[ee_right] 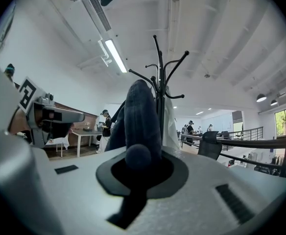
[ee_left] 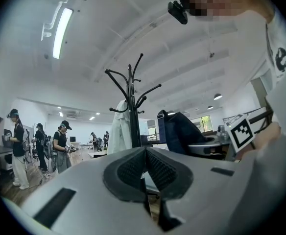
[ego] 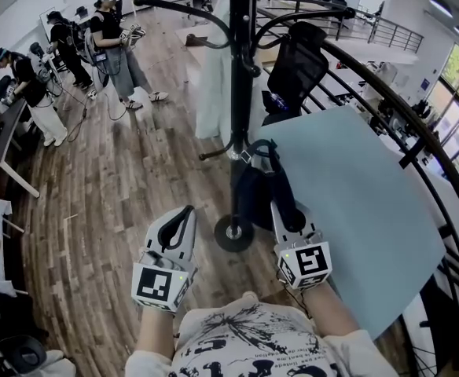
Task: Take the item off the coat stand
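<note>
Bystanders [ego: 108, 34] stood well off to your left on the wooden floor [ego: 119, 179], near a tabletop [ego: 5, 136] and clear of your work. Closer in, your left claw [ego: 184, 212] hung low beside the foot of the coat stand [ego: 243, 93] with its pads pressed together and nothing between them, so it had no part in the job yet. On the stand's far side hung a white garment [ego: 212, 77], which you had not touched. The dark blue item [ego: 253, 195] hung low on the pole, its top looped over a short hook just above it and its body close against the stand. Your right claw [ego: 279, 204] was clamped on a rolled fold or strap of that dark cloth, which ran up from the pads toward the hook. To your right lay a pale blue panel [ego: 355, 210], and beyond it a curved black railing [ego: 418, 148].

You were, by my reading, at the grasp-made stage, with the lift not yet done. The next move called for raising the cloth up and off the hook's tip, then drawing it toward you. Watch that the loop does not snag the hook or pull the stand over.
</note>
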Tool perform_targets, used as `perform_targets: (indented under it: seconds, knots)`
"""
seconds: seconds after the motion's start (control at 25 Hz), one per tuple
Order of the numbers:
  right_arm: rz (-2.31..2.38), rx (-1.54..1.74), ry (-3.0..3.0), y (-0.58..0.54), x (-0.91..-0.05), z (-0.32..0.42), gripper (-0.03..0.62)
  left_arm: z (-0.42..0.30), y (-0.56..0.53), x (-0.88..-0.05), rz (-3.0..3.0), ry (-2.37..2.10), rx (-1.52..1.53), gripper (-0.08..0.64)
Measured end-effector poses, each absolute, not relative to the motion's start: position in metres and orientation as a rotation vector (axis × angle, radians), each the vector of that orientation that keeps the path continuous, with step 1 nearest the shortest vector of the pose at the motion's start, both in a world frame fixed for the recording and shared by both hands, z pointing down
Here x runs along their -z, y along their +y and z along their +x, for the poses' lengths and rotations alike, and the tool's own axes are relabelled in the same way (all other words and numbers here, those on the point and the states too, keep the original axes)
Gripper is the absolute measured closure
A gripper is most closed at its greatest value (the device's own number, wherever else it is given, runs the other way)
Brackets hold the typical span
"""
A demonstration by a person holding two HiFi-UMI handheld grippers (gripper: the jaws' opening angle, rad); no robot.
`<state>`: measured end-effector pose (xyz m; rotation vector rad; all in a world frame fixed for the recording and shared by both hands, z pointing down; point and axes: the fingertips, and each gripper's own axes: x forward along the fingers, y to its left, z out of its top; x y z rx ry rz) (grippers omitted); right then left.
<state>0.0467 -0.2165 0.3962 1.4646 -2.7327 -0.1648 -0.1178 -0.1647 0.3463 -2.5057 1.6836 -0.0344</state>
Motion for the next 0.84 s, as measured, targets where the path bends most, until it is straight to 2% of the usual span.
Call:
perform_targets:
  seconds: [0.84]
  knots:
    - [1.466, 0.111, -2.759, -0.236, -0.395, 0.048, 0.580, -0.110, -0.186, -0.359, -2.525, 1.686, 0.063, 0.555]
